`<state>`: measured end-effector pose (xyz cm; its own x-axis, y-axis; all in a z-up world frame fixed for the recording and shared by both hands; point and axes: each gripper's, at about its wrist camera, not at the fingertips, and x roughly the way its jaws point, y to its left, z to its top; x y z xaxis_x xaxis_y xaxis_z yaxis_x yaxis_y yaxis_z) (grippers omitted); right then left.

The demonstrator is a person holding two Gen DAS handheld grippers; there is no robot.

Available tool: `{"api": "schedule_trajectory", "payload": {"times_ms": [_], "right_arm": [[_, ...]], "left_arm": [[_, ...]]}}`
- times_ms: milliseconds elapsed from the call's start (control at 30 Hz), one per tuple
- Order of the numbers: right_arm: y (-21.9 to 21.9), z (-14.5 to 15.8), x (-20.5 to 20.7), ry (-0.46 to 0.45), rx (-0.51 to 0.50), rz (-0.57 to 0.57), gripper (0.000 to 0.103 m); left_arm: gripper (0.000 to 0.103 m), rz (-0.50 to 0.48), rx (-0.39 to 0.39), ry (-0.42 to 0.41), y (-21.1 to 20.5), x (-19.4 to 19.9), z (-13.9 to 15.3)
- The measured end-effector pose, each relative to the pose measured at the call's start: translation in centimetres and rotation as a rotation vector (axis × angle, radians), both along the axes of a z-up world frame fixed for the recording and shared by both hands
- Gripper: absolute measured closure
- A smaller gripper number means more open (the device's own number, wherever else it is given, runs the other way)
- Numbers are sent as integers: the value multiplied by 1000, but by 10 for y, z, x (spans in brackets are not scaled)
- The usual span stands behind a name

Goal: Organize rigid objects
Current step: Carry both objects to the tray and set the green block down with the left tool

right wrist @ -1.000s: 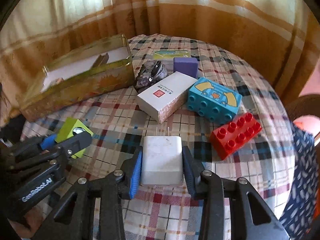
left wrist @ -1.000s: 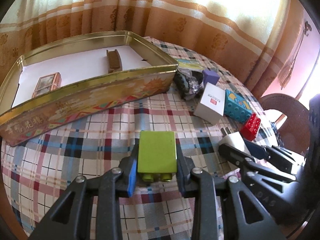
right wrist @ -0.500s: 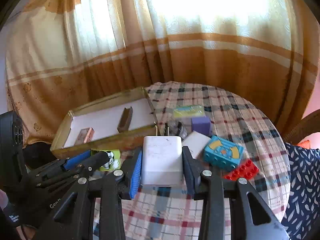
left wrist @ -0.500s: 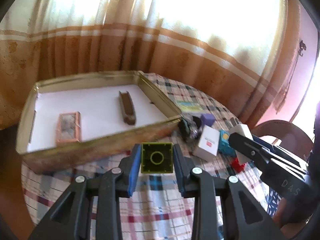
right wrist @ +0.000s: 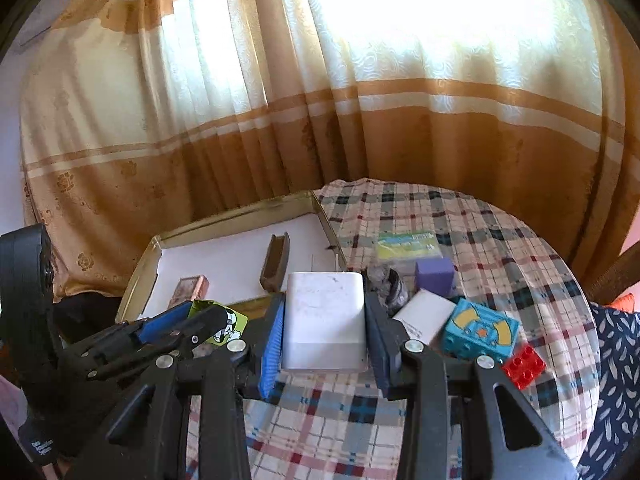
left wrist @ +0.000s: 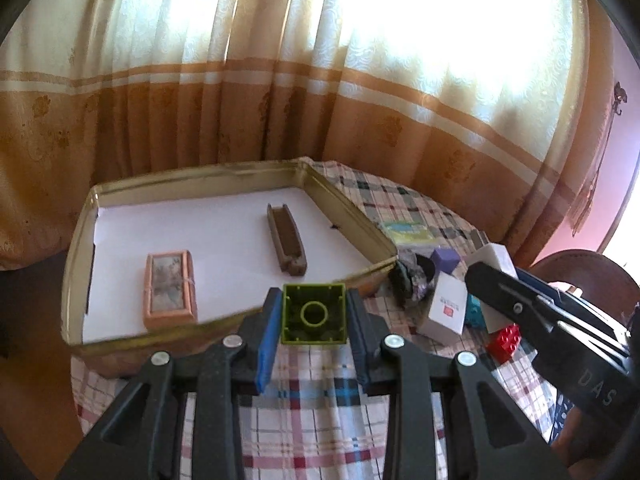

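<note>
My left gripper [left wrist: 314, 316] is shut on a green toy brick [left wrist: 314, 314], held above the plaid table just in front of the gold tin's [left wrist: 348, 216] near wall. The tin's white floor holds a small framed box [left wrist: 170, 290] and a brown wooden holder [left wrist: 286, 244]. My right gripper [right wrist: 325, 324] is shut on a white charger block [right wrist: 325, 320], held in the air to the right of the left gripper [right wrist: 180, 326]. The tin [right wrist: 240, 220] lies beyond it to the left. The right gripper also shows in the left wrist view [left wrist: 496, 276].
On the table right of the tin lie a white box [right wrist: 424, 316], a teal brick [right wrist: 480, 334], a red brick [right wrist: 524, 366], a purple cube [right wrist: 434, 278], a dark crumpled item [right wrist: 390, 284] and a green packet [right wrist: 408, 244]. Curtains hang behind the round table.
Both grippers have lifted their objects off the table and risen. The left one now points its green brick at the tin; the right one carries the charger higher, beside it.
</note>
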<state>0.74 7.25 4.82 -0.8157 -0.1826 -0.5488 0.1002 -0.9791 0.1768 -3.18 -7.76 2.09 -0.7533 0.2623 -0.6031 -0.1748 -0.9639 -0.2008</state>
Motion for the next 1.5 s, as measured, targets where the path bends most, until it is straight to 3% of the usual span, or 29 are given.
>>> {"api": "schedule_trajectory", "payload": {"times_ms": [267,667,800,1133,1433,1500], "right_arm": [[-15,15,-23,57,17,4,63],[-33,15,-70,72,19,-4,63],[-42,13,-93,80,33,-7,63],[-45,-20,-148,-13,46,-16,62],[-44,-37,-163,-69,7,-3,62],[-44,-36,-161,-57,-2,11,61]], "left_arm": [[72,39,-2,23,-11,-23,12],[72,114,23,28,-44,-62,14],[72,148,-18,18,-42,-80,15],[72,209,-91,-81,-33,-118,-3],[72,239,-119,-146,-33,-131,-20],[66,260,-128,-150,-35,-131,-21]]}}
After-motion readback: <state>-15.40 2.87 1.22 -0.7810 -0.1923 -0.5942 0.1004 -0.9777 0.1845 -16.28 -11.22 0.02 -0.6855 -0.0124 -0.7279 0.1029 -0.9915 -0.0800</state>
